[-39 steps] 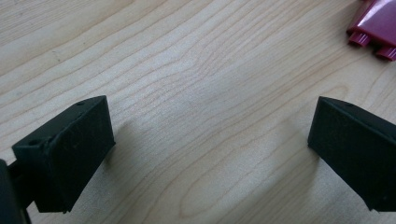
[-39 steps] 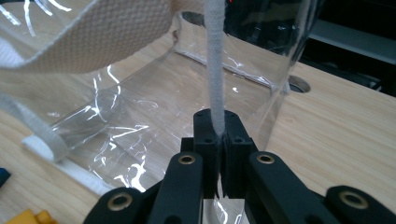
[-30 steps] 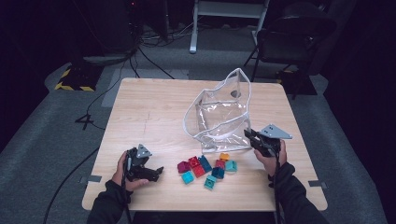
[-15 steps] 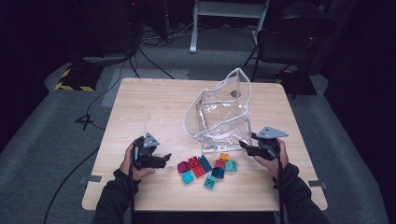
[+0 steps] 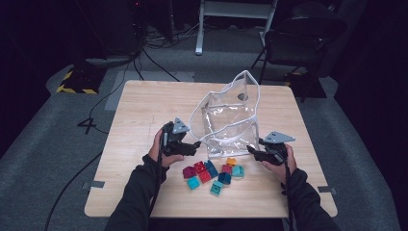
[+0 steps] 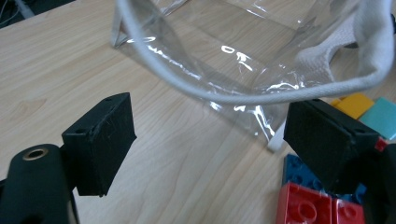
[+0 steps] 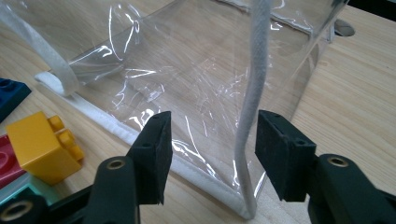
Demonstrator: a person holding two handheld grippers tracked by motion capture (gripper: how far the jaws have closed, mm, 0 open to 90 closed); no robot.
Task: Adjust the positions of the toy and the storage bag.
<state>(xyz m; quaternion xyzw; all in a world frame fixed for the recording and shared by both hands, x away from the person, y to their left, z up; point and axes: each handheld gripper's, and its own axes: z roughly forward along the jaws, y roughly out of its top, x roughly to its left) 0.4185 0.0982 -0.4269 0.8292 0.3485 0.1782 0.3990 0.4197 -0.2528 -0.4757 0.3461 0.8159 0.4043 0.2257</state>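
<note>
Between the jaws of the right tongs (image 7: pixel 210 154) stands the white edge strip of a clear plastic bag (image 7: pixel 196 70). The jaws have just been closing a little, but their pads are not pressing yet, and bare gaps show on both sides of the strip (so nothing is gripped). From above, these right tongs (image 5: pixel 250 150) sit at the bag's lower right corner, held in the person's right hand (image 5: pixel 279 161).

The left tongs (image 6: pixel 210 135) are apart too. Their jaws have just been closing, yet wood shows wide between them and they hold nothing. The bag's white rim (image 6: pixel 261 95) curves across just past the jaw tips. In the high view the left tongs (image 5: pixel 196 144) point at the bag's lower left side, just beside it, held in the left hand (image 5: pixel 161 151).

The bag (image 5: pixel 228 120) stands open on the tabletop (image 5: pixel 144 106), near the middle, with its tall side rising at the back.

Just in front of the bag lies a small heap of toy blocks (image 5: pixel 211 174). They are red, blue, teal and yellow. The yellow block (image 7: pixel 42 147) is closest to the bag's front edge, and red blocks (image 6: pixel 308 207) lie near the left tongs.

Past the tabletop the grey floor (image 5: pixel 48 144) is dim, with black cables (image 5: pixel 149 53) and a dark chair (image 5: pixel 298 43).
</note>
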